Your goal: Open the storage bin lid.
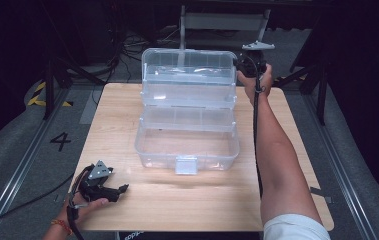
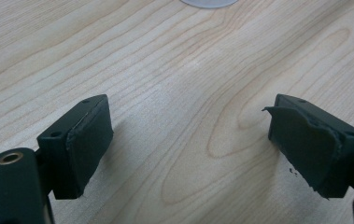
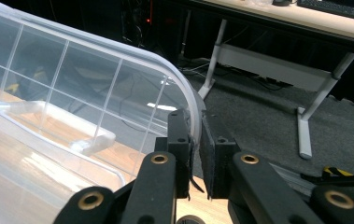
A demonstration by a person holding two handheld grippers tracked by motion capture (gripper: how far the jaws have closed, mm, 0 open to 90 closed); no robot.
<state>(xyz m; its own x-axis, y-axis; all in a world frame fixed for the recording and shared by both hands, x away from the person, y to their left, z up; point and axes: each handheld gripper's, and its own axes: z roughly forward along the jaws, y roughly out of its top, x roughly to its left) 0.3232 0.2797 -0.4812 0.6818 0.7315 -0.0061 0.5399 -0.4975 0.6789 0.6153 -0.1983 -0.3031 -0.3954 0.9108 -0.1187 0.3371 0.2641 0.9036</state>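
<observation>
So the clear plastic organizer box [image 1: 187, 132] sits mid-bench, lid [image 1: 189, 75] standing open and the tray [image 1: 187, 119] swung out. Right hand-held gripper [image 3: 195, 154] is clamped on the lid's rim at the far right corner, so I'd guess closing it is what's left. Left hand-held gripper [image 2: 188, 144] rests gaping and empty on the bench [image 1: 127, 200] near corner. Only writing: a "4" [image 1: 60, 141] on the floor.

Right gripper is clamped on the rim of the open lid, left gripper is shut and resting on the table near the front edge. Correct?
Not quite: the left gripper is open. The left gripper view shows its jaws wide apart with only bare wooden table between them. The rest holds: the right gripper is clamped on the rim of the clear storage box's open lid.
</observation>
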